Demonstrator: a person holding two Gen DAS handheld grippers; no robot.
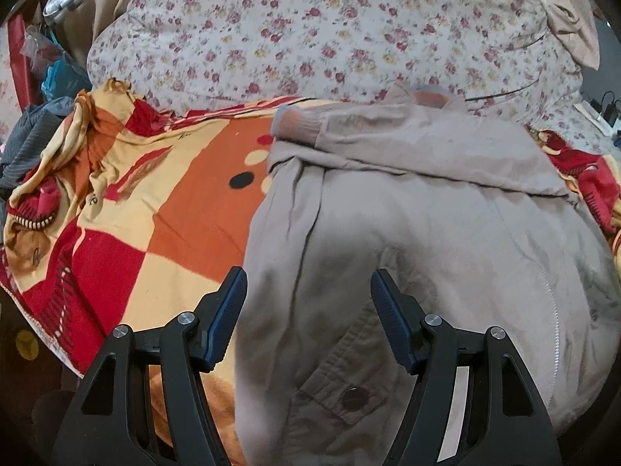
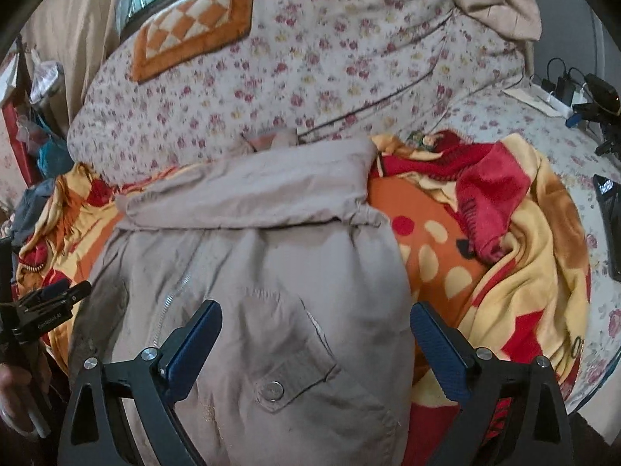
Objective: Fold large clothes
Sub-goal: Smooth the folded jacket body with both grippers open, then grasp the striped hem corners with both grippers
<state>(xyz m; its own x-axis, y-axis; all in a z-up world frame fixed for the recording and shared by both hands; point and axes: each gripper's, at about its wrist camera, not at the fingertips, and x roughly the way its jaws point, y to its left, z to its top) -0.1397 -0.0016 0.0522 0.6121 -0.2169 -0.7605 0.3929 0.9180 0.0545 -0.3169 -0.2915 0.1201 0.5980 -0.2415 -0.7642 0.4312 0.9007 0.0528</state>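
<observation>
Left wrist: jacket (image 1: 407, 213) on blanket (image 1: 174, 213), floral quilt (image 1: 310, 39) behind.

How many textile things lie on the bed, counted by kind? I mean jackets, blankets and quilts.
Jacket (beige): 1
Blanket (red, orange and yellow): 1
Quilt (floral): 1
Total: 3
</observation>
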